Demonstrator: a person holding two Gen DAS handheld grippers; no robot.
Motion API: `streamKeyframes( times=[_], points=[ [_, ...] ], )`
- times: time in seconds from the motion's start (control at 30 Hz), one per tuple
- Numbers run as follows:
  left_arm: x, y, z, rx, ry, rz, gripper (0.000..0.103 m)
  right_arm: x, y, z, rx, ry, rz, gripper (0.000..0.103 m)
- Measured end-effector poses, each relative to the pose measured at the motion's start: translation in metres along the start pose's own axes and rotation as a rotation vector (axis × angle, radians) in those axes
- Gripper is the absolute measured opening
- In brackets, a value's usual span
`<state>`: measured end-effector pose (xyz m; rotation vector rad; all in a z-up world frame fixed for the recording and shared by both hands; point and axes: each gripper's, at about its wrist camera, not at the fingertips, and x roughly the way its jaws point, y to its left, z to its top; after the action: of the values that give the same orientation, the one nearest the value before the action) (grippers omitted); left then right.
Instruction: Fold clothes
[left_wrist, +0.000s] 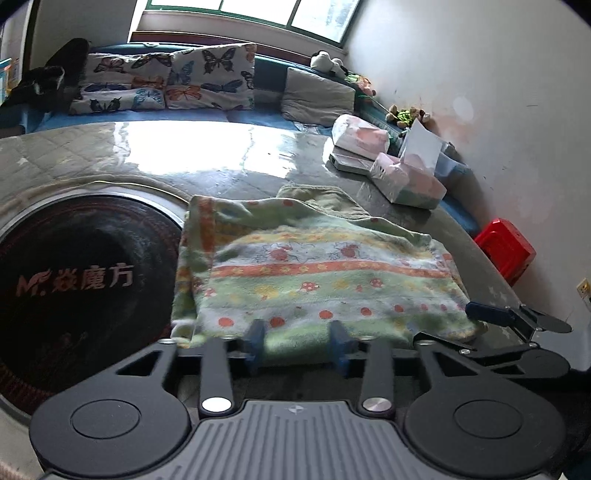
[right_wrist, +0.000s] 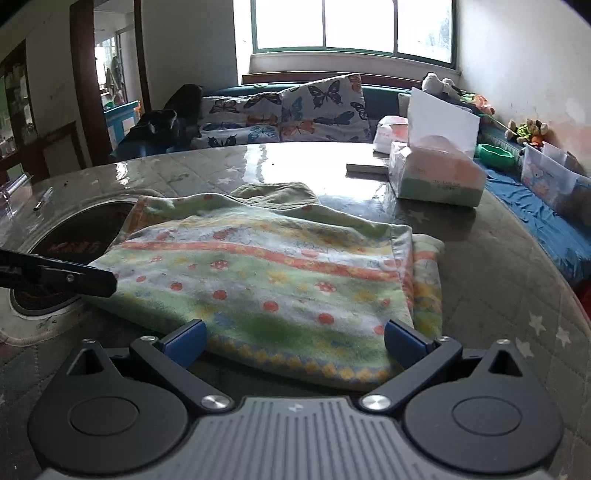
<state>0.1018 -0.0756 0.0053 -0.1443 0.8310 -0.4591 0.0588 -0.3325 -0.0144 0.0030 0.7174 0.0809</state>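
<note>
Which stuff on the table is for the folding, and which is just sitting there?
For the folding:
- the patterned towel, lying doubled over on the table
- the left claw and right claw, both open at its near edge

Just sitting there:
- tissue packs
- round black hotplate set into the table
- butterfly cushions
- red stool
</note>
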Motion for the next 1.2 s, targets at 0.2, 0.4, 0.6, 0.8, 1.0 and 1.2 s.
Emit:
streamKeyframes(
  times=[0.2, 0.4, 0.6, 0.8, 1.0, 1.2],
  points=[
    [-0.009, -0.005, -0.006, 0.019, 0.004, 0.023, 0.078, -0.007, 0.0, -0.004, 0.019, 0.007, -0.037, 0.103],
    [-0.018, -0.009, -0.012, 0.028, 0.008, 0.034, 0.095, -0.013, -0.006, -0.009, 0.083, 0.016, -0.088, 0.103],
    [-0.026, -0.015, -0.019, 0.041, 0.011, 0.033, 0.101, -0.018, -0.022, -0.02, 0.197, 0.06, -0.1, 0.103],
    [-0.023, -0.02, -0.022, 0.043, 0.042, 0.049, 0.103, -0.022, -0.029, -0.03, 0.225, 0.074, -0.115, 0.103],
    [-0.018, -0.02, -0.026, 0.034, 0.08, 0.076, 0.103, -0.022, -0.027, -0.031, 0.208, 0.087, -0.132, 0.103],
    [-0.015, -0.023, -0.028, 0.03, 0.11, 0.095, 0.103, -0.021, -0.029, -0.031, 0.232, 0.091, -0.126, 0.103]
  ],
)
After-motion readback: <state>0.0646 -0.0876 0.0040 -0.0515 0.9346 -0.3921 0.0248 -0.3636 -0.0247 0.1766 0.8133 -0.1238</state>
